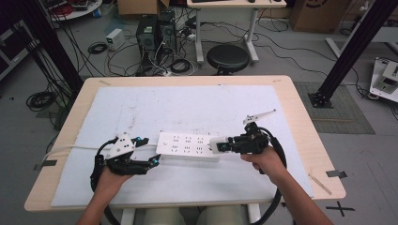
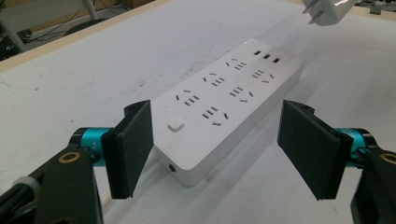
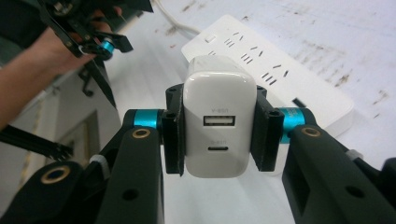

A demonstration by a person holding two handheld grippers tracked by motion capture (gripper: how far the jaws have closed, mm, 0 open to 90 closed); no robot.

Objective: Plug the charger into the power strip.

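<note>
Charger sits clamped in our right gripper, jaws pressed on both its sides, USB ports facing the camera. We hold it above the right end of the power strip, prongs visible in the left gripper view. Power strip lies flat on the white mat on the bench. Left gripper has jaws open, straddling the strip's switch end without touching.
</note>
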